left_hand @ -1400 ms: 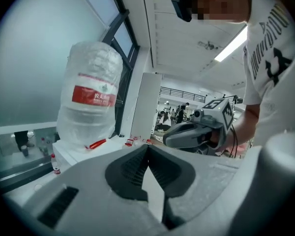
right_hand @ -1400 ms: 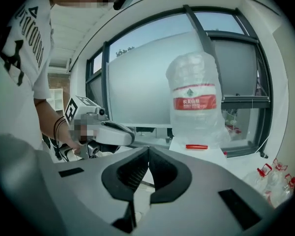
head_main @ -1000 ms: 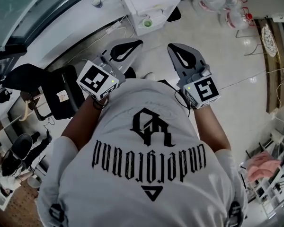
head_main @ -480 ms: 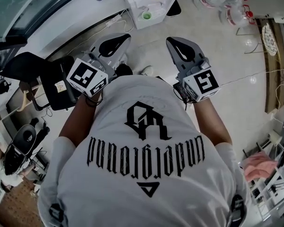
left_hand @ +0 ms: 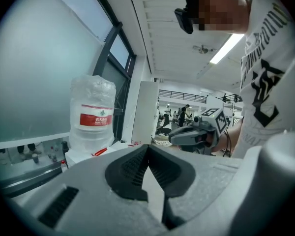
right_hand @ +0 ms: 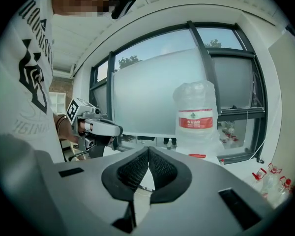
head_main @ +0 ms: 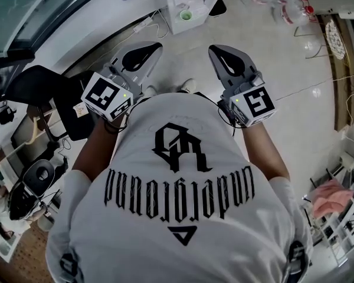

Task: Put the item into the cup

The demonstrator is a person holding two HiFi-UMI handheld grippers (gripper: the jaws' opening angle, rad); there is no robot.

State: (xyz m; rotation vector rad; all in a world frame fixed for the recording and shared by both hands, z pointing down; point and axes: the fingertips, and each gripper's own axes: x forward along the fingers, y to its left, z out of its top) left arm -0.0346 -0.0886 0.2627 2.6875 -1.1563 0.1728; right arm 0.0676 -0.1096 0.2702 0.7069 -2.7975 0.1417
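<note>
Left gripper [head_main: 150, 49] & right gripper [head_main: 219, 55]: jaws pressed together, empty, held at chest, prob. just carrying. No cup or item in view yet.

I judge this an open-plan office or lab workspace, not a home. Grounds:

- A pale tiled floor [head_main: 283, 69] with loose cables runs across it.
- Tall frosted window panes [right_hand: 152, 92] sit in dark frames.
- A large water-cooler bottle [right_hand: 195, 117] with a red label stands on a white surface.
- Further clear bottles [head_main: 280, 5] lie on the floor near the top right corner.
- A black chair [head_main: 32, 87] is at the left edge.
- A ceiling strip light [left_hand: 227, 48] is overhead.
- People [left_hand: 181, 115] stand in a deep lit hall beyond.
- Wire racks [head_main: 342, 229] are at the lower right.
</note>
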